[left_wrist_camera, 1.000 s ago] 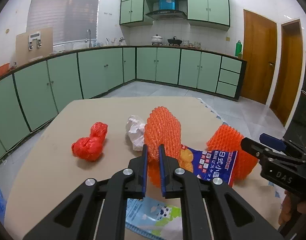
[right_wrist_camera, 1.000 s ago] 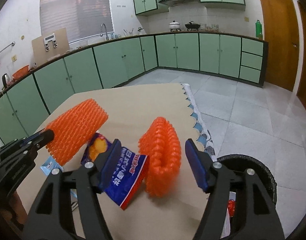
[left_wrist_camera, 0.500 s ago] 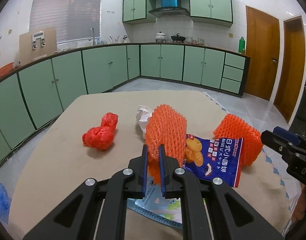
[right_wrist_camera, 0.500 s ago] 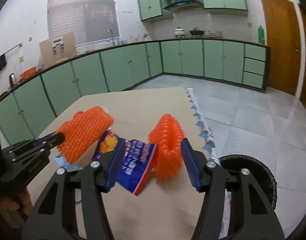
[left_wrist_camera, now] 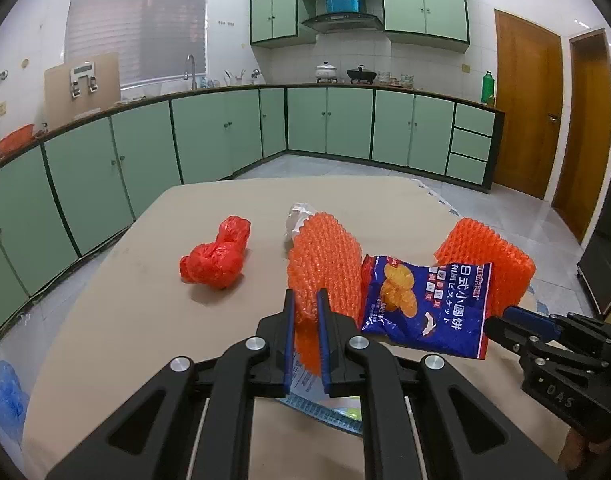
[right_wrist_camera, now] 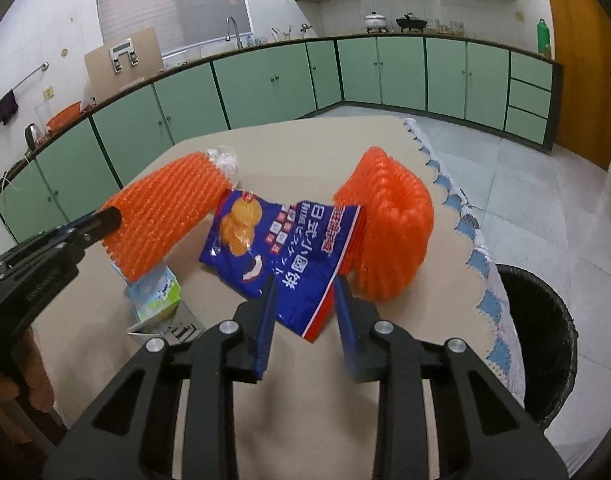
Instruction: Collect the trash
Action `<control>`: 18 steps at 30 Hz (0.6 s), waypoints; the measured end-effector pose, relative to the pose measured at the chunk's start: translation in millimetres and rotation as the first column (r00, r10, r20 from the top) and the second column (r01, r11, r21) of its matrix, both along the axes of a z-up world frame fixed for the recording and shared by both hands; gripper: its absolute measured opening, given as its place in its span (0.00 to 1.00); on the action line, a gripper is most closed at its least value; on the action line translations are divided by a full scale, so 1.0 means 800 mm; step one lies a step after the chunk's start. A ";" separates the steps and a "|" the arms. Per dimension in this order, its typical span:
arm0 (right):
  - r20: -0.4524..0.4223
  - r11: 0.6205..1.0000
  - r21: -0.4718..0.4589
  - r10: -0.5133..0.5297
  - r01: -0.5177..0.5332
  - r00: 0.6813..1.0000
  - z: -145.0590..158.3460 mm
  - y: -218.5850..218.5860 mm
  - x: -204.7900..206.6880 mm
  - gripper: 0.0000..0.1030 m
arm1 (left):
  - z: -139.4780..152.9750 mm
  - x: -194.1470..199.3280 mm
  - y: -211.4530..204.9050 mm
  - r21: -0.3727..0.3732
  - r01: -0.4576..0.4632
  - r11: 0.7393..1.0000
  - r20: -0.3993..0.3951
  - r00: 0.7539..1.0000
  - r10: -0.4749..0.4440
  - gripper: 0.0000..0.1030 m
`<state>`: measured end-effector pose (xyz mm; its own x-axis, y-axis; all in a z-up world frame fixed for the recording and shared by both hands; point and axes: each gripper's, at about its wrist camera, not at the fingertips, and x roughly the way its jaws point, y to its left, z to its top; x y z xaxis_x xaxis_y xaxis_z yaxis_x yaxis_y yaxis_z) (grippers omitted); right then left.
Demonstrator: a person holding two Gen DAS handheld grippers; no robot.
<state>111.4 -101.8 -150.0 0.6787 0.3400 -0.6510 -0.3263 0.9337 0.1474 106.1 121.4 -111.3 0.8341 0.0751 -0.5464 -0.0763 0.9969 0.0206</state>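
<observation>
Looking at two wrist views, we log:

Left tongs (left_wrist_camera: 305, 304): pressed together on the nearer orange foam net (left_wrist_camera: 323, 256), lifting it clear of the surface (left_wrist_camera: 125, 320) (net bulges up above the pads).
Right tongs (right_wrist_camera: 305, 296): jaws have just been closing; blue snack bag (right_wrist_camera: 289, 240) sits between them. We can't tell whether the pads press on it yet, there's a gap showing at the right pad.
Snack bag: tilted up, corner pointing toward the right-hand camera, leaning against the second orange foam net (right_wrist_camera: 389, 236).
Second net: curled in a roll, standing on the surface just beyond the bag, near the scalloped edge.
Red plastic bag (left_wrist_camera: 215, 258): knotted, lying well left of the held net, untouched.
White crumpled wad (left_wrist_camera: 299, 218): just behind the held net, partly hidden.
Light-blue-and-green wrapper (right_wrist_camera: 157, 292): flat on the surface under the held net.
Bin (right_wrist_camera: 537, 320): black, on the floor just past the surface's right edge.
Person: a hand (right_wrist_camera: 21, 384) grips the left handle, low left in the right-wrist view.
</observation>
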 end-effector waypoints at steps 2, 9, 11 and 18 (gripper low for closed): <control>-0.005 1.000 -0.001 -0.003 0.003 1.000 -0.005 0.000 0.000 0.26 | -0.002 -0.001 -0.001 0.006 0.000 1.000 0.000 1.000 0.000 0.10; -0.026 1.000 0.003 -0.013 0.013 1.000 -0.010 0.001 0.011 0.26 | -0.014 0.000 0.002 0.012 -0.002 1.000 -0.020 1.000 0.002 0.10; -0.031 1.000 -0.002 -0.017 0.017 0.999 -0.012 0.000 0.013 0.26 | -0.017 0.000 0.004 0.014 -0.005 1.000 -0.023 1.000 0.005 0.10; -0.061 1.000 -0.006 -0.019 0.019 0.998 -0.020 0.000 0.019 0.26 | -0.027 0.001 0.008 0.013 -0.008 1.000 -0.036 0.999 0.008 0.10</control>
<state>126.8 -102.0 -166.2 0.6439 0.3239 -0.6932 -0.2989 0.9405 0.1619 107.0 127.8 -132.7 0.8135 0.0888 -0.5748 -0.0830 0.9959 0.0365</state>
